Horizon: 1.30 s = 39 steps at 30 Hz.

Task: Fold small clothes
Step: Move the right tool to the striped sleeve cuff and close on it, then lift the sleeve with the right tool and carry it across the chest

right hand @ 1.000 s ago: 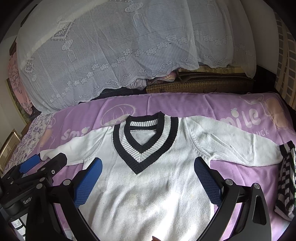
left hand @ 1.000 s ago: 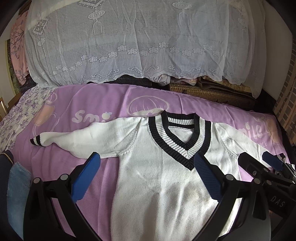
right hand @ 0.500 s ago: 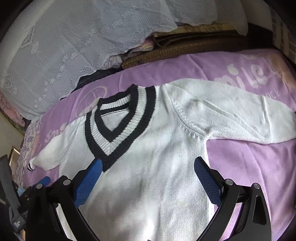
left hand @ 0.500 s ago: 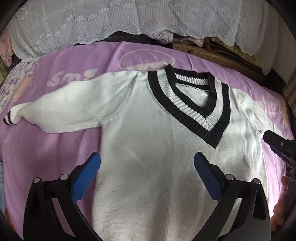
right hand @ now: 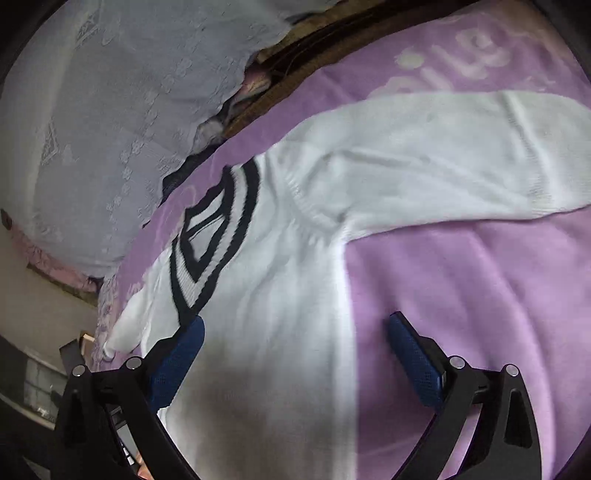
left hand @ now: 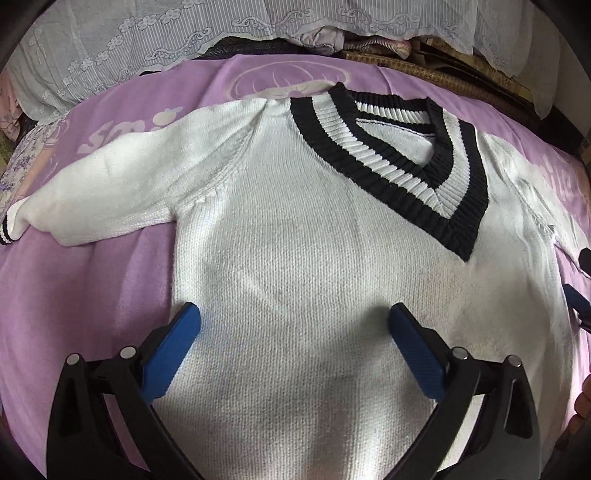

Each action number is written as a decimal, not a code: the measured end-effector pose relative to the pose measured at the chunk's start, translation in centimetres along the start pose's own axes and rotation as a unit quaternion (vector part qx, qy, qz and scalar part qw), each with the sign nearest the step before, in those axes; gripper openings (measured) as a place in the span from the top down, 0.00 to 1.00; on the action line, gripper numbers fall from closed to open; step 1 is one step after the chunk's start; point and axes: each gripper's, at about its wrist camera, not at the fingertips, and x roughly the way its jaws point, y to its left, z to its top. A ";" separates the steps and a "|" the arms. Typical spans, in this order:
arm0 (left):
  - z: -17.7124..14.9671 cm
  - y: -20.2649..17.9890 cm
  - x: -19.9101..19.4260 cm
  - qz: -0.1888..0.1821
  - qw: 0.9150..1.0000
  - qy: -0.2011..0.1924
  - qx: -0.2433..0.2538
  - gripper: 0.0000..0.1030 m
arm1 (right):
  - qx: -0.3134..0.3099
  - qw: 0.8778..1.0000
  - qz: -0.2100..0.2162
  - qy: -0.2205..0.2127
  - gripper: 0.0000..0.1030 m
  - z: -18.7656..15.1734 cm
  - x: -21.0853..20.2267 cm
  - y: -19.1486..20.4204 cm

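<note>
A white knit sweater (left hand: 295, 266) with a black-and-white striped V-neck collar (left hand: 402, 173) lies flat, front up, on a purple blanket (left hand: 81, 295), sleeves spread to both sides. My left gripper (left hand: 293, 314) hovers open low over the sweater's body, its left blue pad at the garment's left side edge. In the right wrist view the same sweater (right hand: 280, 295) appears tilted; my right gripper (right hand: 295, 328) stands open over its right side edge below the armpit, one pad over white knit, the other over blanket. The right sleeve (right hand: 443, 155) stretches away rightward.
A white lace cover (left hand: 184, 33) drapes over piled bedding along the far edge, with a woven mat (left hand: 461, 77) beside it. The purple blanket (right hand: 480, 277) is bare right of the sweater. The right gripper's tip (left hand: 578, 302) shows at the left view's right border, a hand (left hand: 583, 398) below it.
Both grippers have dropped lower and closer to the sweater, both still open. The right one swung toward the sweater's right side edge and tilted; the left moved in over the lower body.
</note>
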 end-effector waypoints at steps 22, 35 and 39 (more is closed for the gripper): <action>1.7 -19.3 1.8 -0.055 0.991 0.008 0.121 0.04 | 0.251 0.916 -0.227 -0.215 0.10 6.6 -6.0 -15.6; 1.7 -18.7 1.5 -0.071 0.991 -0.002 0.117 0.04 | 0.186 0.918 -0.217 -0.276 0.93 7.2 -6.9 -16.1; 2.9 -19.5 1.8 -0.053 0.990 0.022 0.127 0.04 | 0.187 0.923 -0.155 -0.297 0.94 7.0 -8.1 -15.8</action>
